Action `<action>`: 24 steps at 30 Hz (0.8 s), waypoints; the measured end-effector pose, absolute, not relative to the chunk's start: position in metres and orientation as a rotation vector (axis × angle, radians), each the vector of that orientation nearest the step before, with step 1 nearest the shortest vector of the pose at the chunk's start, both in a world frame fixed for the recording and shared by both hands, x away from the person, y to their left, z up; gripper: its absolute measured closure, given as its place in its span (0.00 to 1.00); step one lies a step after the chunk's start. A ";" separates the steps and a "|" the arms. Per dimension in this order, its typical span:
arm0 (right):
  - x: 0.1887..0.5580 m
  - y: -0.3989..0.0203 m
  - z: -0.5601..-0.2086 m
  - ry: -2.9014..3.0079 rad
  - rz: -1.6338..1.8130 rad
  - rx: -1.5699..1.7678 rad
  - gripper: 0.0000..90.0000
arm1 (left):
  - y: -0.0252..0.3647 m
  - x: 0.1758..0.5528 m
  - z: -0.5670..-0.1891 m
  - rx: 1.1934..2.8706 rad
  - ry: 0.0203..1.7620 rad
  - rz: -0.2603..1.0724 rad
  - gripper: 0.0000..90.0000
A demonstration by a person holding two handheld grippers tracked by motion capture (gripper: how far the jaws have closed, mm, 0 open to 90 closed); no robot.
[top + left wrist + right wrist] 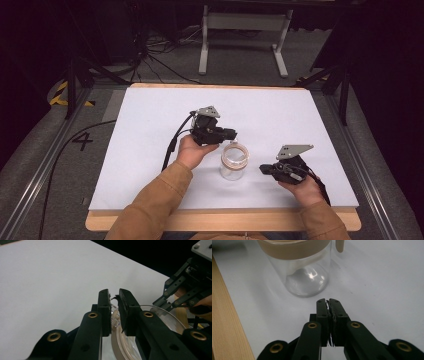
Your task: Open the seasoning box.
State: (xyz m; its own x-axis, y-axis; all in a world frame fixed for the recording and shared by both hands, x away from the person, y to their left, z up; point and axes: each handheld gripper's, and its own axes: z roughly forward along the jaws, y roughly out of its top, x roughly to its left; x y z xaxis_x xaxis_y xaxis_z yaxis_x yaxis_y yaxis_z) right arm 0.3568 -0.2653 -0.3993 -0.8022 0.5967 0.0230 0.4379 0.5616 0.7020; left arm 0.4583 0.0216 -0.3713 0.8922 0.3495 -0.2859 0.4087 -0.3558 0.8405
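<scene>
My left gripper (114,298) sat narrowly parted over the clear jar's (233,167) tan rim, gripping nothing; my right gripper (328,302) was closed and empty beside it.

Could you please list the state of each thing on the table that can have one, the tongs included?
Glass jar: upright on the white table, nothing visible inside, beige-rimmed clear lid on top.
Lid: sits on the jar; its small tab lies in the gap between the left jaws.
Left tongs: jaws slightly apart at the lid's edge, not pressing on it.
Right tongs: shut on nothing, beside the jar, apart from it.
</scene>
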 end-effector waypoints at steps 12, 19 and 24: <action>0.350 -0.252 -0.395 2.583 1.119 0.808 0.97 | 0.021 0.462 -0.377 1.974 0.567 -0.098 0.90; 0.344 -0.238 -0.390 2.598 1.173 0.761 0.99 | 0.021 0.462 -0.377 1.977 0.550 -0.095 0.94; 0.342 -0.233 -0.389 2.592 1.227 0.763 0.99 | 0.022 0.463 -0.378 1.968 0.548 -0.104 0.94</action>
State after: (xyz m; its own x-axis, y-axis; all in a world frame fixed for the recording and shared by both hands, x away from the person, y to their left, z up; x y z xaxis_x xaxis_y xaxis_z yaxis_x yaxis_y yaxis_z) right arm 0.3420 -0.2331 -0.3891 -0.8536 0.5175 0.0596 0.3741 0.5293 0.7615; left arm 0.4634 0.0218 -0.3777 0.8916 0.3306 -0.3096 0.4210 -0.3527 0.8357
